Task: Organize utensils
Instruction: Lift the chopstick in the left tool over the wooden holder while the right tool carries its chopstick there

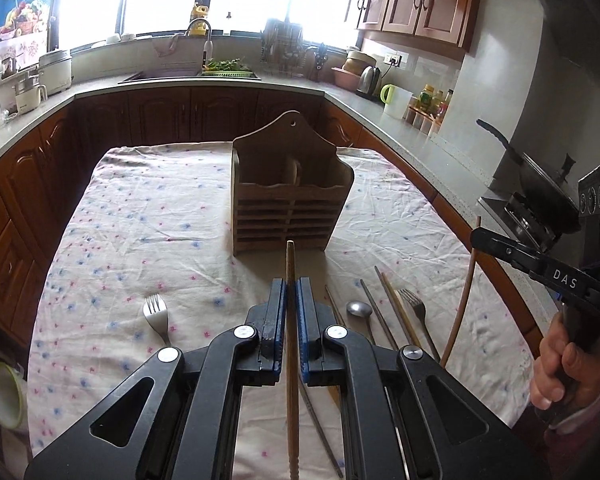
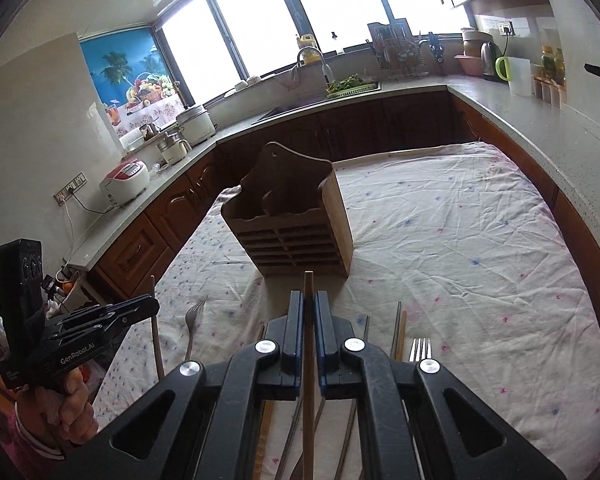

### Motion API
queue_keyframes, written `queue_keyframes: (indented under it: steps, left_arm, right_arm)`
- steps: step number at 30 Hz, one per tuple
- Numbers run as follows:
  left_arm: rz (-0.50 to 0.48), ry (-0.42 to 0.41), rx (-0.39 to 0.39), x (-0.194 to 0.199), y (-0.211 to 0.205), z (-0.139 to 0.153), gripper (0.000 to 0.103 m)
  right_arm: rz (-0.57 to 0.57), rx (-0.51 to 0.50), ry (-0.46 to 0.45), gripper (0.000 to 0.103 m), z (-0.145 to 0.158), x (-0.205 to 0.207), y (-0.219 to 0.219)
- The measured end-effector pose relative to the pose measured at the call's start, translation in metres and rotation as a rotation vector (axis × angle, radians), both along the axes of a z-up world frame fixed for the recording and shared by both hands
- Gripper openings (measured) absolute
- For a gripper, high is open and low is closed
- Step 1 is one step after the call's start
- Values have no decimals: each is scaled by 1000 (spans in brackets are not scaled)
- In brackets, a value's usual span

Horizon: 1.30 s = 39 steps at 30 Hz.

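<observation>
A wooden utensil holder (image 1: 288, 196) with two compartments stands on the flowered tablecloth (image 1: 148, 220); it also shows in the right wrist view (image 2: 292, 224). My left gripper (image 1: 291, 292) is shut on a wooden chopstick (image 1: 290, 264), held above the cloth just short of the holder. My right gripper (image 2: 309, 312) is shut on another wooden chopstick (image 2: 309, 292), also short of the holder. On the cloth lie a fork (image 1: 156, 312), a spoon (image 1: 359, 309), a second fork (image 1: 414, 304) and several chopsticks (image 1: 392, 304).
The right gripper body (image 1: 540, 264) and hand show at the right of the left wrist view. Kitchen counters (image 1: 400, 116) with a kettle, jars and a wok surround the table. A tape roll (image 1: 2, 396) lies beyond the table's left edge.
</observation>
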<state>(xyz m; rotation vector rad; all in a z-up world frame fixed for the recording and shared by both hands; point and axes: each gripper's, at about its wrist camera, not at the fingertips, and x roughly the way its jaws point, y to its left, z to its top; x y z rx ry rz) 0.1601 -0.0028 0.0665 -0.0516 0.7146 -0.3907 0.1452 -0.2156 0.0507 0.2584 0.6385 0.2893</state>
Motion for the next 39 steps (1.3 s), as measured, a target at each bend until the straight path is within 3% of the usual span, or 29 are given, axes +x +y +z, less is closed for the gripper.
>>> queue_keyframes:
  steps: [9, 16, 32, 39]
  left_arm:
    - [20, -101, -24, -18, 12, 37, 5]
    - [42, -166, -39, -4, 18, 60, 5]
    - [83, -359, -60, 85, 5, 143, 5]
    - [126, -354, -66, 142, 1, 133, 5]
  right_arm:
    - [1, -23, -131, 5, 46, -20, 7]
    - [-5, -27, -192, 5, 68, -11, 8]
    - [-63, 9, -329, 5, 141, 69, -9]
    - [-82, 5, -328, 5, 142, 120, -8]
